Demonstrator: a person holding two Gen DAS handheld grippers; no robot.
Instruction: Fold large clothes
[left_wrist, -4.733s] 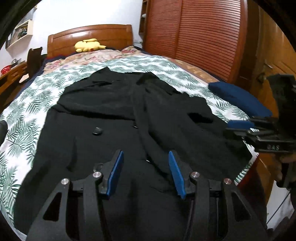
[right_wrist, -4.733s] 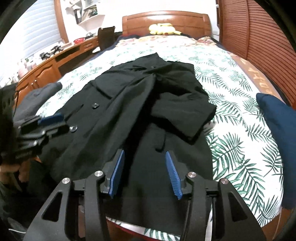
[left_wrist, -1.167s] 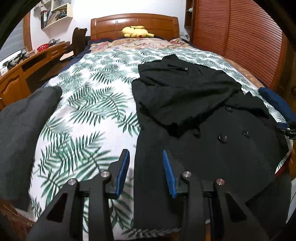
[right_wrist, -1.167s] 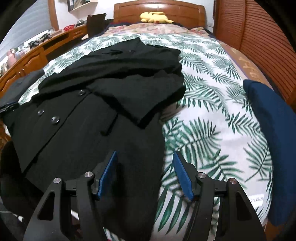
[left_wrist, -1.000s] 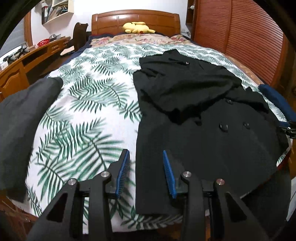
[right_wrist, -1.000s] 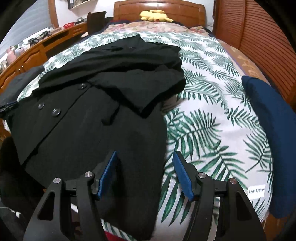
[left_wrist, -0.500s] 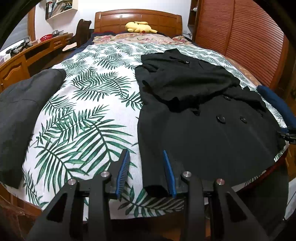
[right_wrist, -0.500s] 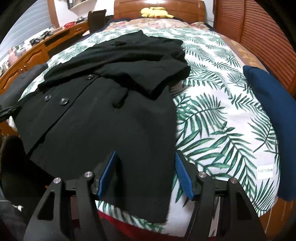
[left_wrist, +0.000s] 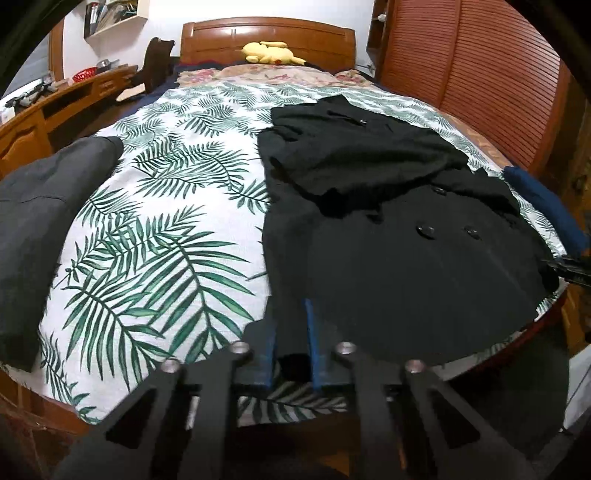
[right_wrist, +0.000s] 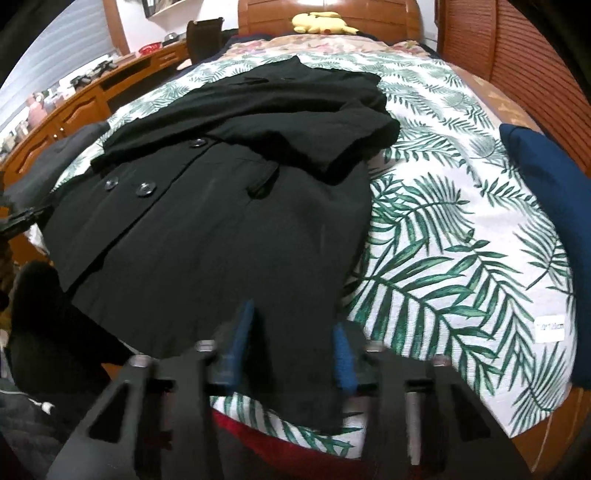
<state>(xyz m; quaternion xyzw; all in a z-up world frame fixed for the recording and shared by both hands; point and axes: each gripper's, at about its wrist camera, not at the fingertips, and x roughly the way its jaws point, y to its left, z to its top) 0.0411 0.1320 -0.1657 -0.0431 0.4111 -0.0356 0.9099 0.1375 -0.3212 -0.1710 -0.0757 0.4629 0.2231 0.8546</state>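
Note:
A black double-breasted coat (left_wrist: 388, 236) lies front up on the leaf-print bedspread (left_wrist: 155, 229), sleeves folded across its chest, hem at the foot of the bed. My left gripper (left_wrist: 290, 332) is at the hem's left corner, its blue pads close together with the fabric between them. In the right wrist view the coat (right_wrist: 221, 221) fills the left half. My right gripper (right_wrist: 291, 325) straddles the hem's right corner, its blue pads still well apart, with cloth between them.
A folded grey garment (left_wrist: 33, 206) lies at the bed's left edge. A folded navy item (right_wrist: 550, 206) lies at the right edge. A yellow plush toy (left_wrist: 269, 51) sits by the headboard. A wooden desk (left_wrist: 48, 110) stands left, a slatted wardrobe (left_wrist: 472, 74) right.
Both grippers moved down and forward to the coat's hem corners. The left pads closed from wide apart to pinching the hem. The right pads narrowed a little around the hem.

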